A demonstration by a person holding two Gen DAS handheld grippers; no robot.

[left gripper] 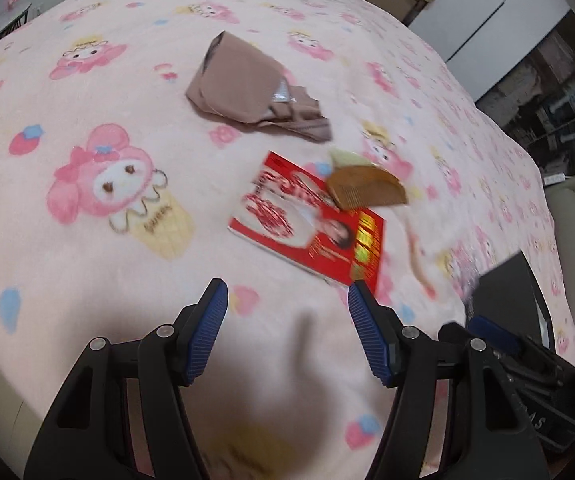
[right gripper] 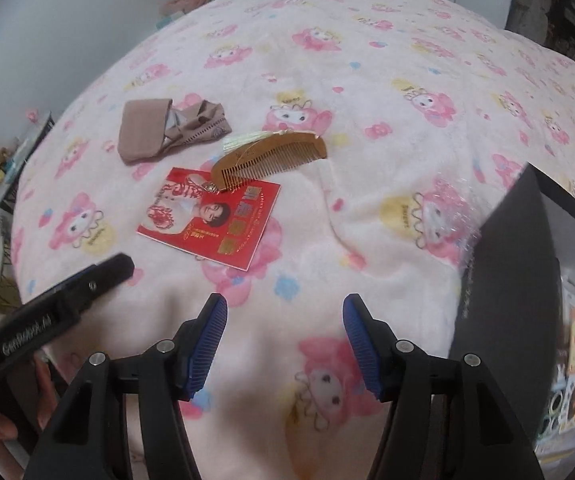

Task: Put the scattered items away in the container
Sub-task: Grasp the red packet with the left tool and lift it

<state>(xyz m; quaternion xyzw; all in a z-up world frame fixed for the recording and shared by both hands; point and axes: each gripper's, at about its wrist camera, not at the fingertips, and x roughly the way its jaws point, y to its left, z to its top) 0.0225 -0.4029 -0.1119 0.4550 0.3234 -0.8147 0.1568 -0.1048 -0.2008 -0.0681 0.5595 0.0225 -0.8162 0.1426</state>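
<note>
Hovering w/ both fingers [left gripper: 287,312] [right gripper: 285,320] wide, empty; comb [right gripper: 269,158] overlaps red booklet [right gripper: 211,220].

"Sweet" on blanket [right gripper: 401,216] cartoon cones; red booklet [right gripper: 211,216] print unreadable

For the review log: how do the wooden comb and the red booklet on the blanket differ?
The comb is plain brown wood with fine teeth; the booklet is glossy red with printed pictures and gold lettering. The comb is narrow and curved-backed; the booklet is a broad flat rectangle. The comb's end overlaps the booklet's upper edge. Both lie loose on the pink blanket, outside the dark container.
</note>
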